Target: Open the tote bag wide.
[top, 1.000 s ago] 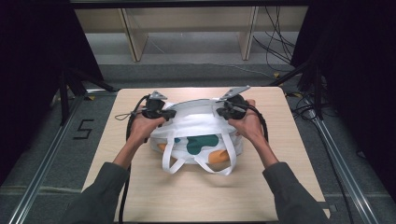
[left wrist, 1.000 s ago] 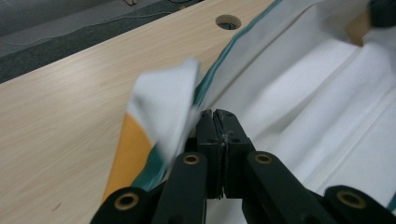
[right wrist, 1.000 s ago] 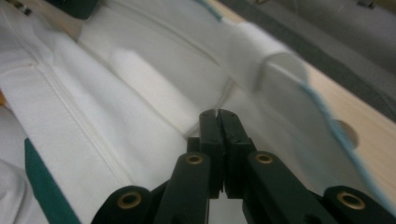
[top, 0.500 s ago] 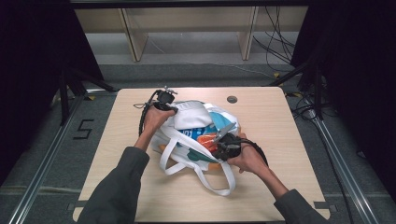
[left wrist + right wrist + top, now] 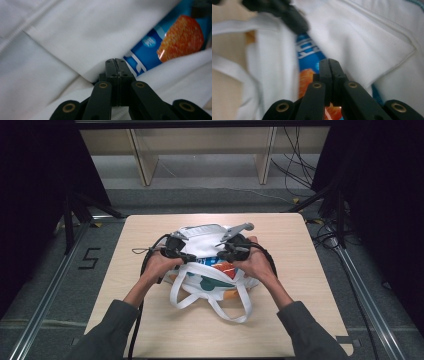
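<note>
A white cloth tote bag (image 5: 200, 242) lies mid-table, its looped handles (image 5: 210, 305) trailing toward the near edge. Inside its mouth shows a blue snack packet (image 5: 216, 263) with an orange picture (image 5: 180, 40). My left gripper (image 5: 177, 252) sits at the mouth's left side, jaws shut, with a fold of white bag cloth (image 5: 75, 45) running into the tips (image 5: 116, 61). My right gripper (image 5: 232, 251) is at the mouth's right side, jaws shut (image 5: 329, 61) over the packet (image 5: 308, 60), the cloth edge (image 5: 387, 67) meeting them. The rest of the bag's contents is hidden.
The light wooden table (image 5: 310, 310) has bare surface around the bag on all sides. Black cables (image 5: 145, 265) trail from the grippers beside the forearms. Beyond the far edge are the grey floor and wooden shelf legs (image 5: 142, 162). Metal rails run along both sides.
The bag was swung round and its handles now lie toward the near edge. My right gripper came back up from the front, and both grippers now meet at the bag's mouth.
</note>
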Demonstrator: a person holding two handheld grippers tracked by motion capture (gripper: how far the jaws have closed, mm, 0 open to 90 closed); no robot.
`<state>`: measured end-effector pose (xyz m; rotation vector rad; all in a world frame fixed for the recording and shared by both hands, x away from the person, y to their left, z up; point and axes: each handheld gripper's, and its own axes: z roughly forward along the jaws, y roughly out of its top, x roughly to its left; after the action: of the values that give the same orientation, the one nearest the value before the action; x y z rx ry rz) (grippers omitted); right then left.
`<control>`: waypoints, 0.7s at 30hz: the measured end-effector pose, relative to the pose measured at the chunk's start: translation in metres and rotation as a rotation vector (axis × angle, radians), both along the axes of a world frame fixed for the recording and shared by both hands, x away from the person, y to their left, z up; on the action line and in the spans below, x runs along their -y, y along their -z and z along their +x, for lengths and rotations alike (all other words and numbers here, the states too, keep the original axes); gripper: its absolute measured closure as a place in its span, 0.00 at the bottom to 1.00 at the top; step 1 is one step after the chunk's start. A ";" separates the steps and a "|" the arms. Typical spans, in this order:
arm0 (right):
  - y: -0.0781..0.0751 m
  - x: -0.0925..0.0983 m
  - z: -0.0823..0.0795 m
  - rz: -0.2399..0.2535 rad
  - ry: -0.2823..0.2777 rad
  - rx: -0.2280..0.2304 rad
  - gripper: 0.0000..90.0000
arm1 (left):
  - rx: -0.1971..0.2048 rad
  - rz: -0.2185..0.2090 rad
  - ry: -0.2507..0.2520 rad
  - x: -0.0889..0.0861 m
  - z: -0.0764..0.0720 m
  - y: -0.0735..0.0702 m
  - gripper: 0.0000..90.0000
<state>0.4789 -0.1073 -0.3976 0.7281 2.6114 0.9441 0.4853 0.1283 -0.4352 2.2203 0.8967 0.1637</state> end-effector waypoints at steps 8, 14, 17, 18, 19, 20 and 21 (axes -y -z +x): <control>0.020 -0.003 0.055 -0.092 0.176 0.015 1.00 | -0.009 0.031 0.114 -0.011 -0.047 0.014 0.99; 0.044 0.014 0.091 -0.149 0.318 -0.072 1.00 | 0.029 0.023 0.136 -0.009 -0.074 0.025 0.99; 0.042 0.013 0.091 -0.157 0.320 -0.071 1.00 | 0.037 0.042 0.146 -0.010 -0.067 0.011 0.97; 0.036 0.013 0.088 -0.141 0.311 -0.060 1.00 | 0.065 0.029 0.124 -0.009 -0.064 0.005 0.97; 0.031 0.014 0.085 -0.126 0.301 -0.056 1.00 | 0.079 0.011 0.107 -0.008 -0.060 -0.002 0.97; 0.031 0.014 0.085 -0.126 0.301 -0.056 1.00 | 0.095 0.003 0.095 -0.006 -0.053 -0.009 0.97; 0.027 0.017 0.083 -0.114 0.276 -0.032 0.99 | 0.111 -0.001 0.090 -0.004 -0.045 -0.017 0.96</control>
<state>0.5618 -0.1238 -0.4243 1.0457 2.4814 0.7027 0.4403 0.1324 -0.4185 2.2224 0.7351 0.2415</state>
